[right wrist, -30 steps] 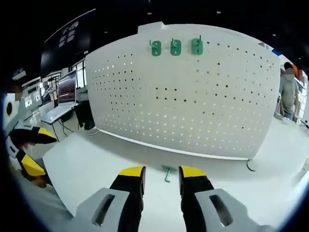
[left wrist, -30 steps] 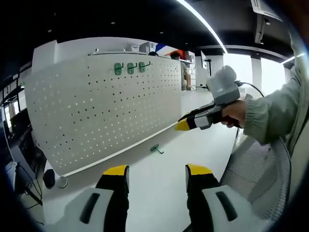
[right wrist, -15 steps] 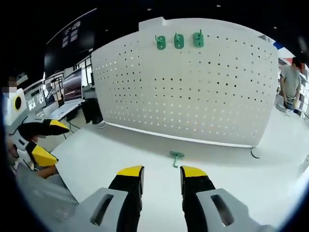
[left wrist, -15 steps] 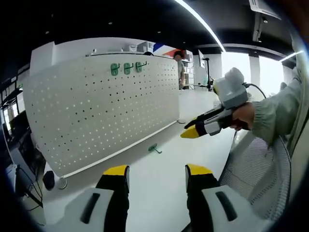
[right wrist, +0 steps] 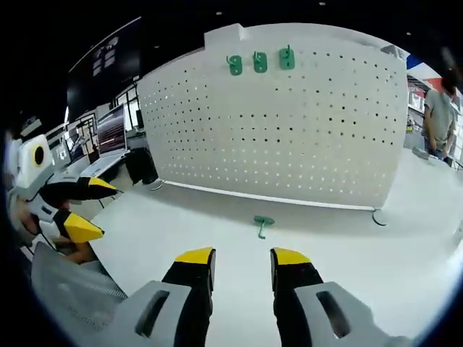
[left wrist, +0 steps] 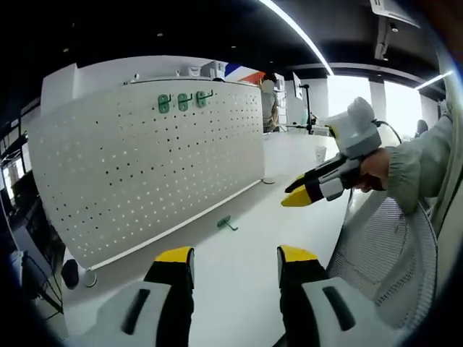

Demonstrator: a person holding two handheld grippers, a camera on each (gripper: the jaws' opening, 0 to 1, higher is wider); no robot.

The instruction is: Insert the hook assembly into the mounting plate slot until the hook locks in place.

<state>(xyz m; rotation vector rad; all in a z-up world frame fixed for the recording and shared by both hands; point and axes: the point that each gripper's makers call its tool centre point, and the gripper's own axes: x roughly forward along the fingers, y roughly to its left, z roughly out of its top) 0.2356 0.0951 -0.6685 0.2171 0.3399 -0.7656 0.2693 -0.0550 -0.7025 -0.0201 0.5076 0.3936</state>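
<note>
A white perforated mounting plate (left wrist: 152,159) (right wrist: 289,123) stands upright on the white table, with three green hooks (left wrist: 181,101) (right wrist: 259,62) hung near its top edge. A loose green hook (left wrist: 226,224) (right wrist: 262,223) lies on the table in front of the plate. My left gripper (left wrist: 235,260) is open and empty, well short of the loose hook. My right gripper (right wrist: 241,260) is open and empty too, a short way back from the hook. In the left gripper view the right gripper (left wrist: 311,191) comes in from the right, held by a hand. The left gripper (right wrist: 72,210) shows at the left of the right gripper view.
A mesh chair back (left wrist: 383,253) (right wrist: 72,296) sits close to the grippers. Desks with monitors (right wrist: 108,134) stand behind the plate's left end. A person (right wrist: 438,116) stands at the far right. The white table (left wrist: 246,275) (right wrist: 405,253) spreads wide in front of the plate.
Both cameras have drawn back slightly from the plate. In the left gripper view the right gripper has shifted right and away from the loose hook. Both grippers stay open.
</note>
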